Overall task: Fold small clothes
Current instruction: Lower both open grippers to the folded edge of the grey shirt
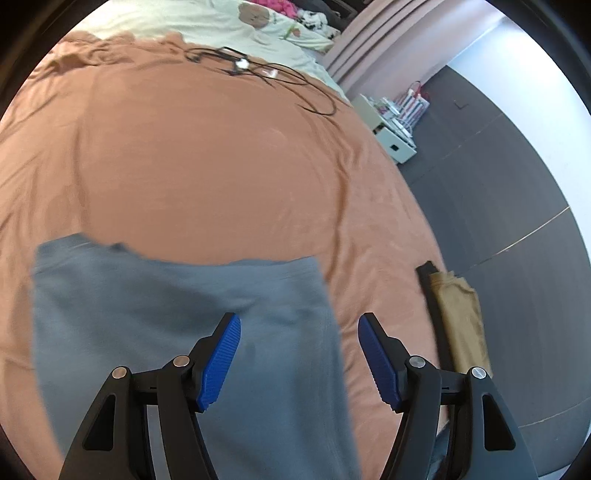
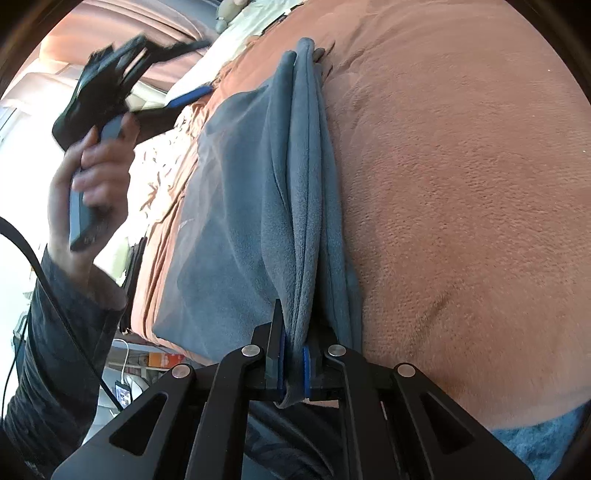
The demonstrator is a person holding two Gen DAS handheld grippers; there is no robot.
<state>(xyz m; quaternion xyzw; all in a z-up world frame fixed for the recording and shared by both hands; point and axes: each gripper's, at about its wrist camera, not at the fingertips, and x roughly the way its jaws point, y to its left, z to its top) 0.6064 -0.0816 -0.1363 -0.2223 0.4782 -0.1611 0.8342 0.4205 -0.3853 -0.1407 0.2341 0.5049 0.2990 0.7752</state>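
Note:
A grey-blue garment (image 1: 184, 332) lies spread on the orange bedspread (image 1: 207, 155). My left gripper (image 1: 299, 325) is open and empty, held above the garment's right part. In the right wrist view my right gripper (image 2: 293, 354) is shut on a bunched edge of the same grey-blue garment (image 2: 295, 184), whose folds run away from the jaws along the bedspread (image 2: 461, 184). The left gripper (image 2: 110, 81) shows there at upper left, raised in the person's hand, blurred.
A tan folded cloth (image 1: 461, 317) on a dark strip lies at the bed's right edge. Black cables (image 1: 258, 70) and a pale quilt (image 1: 221, 22) lie at the far end. A dark floor (image 1: 498, 177) with boxes is to the right.

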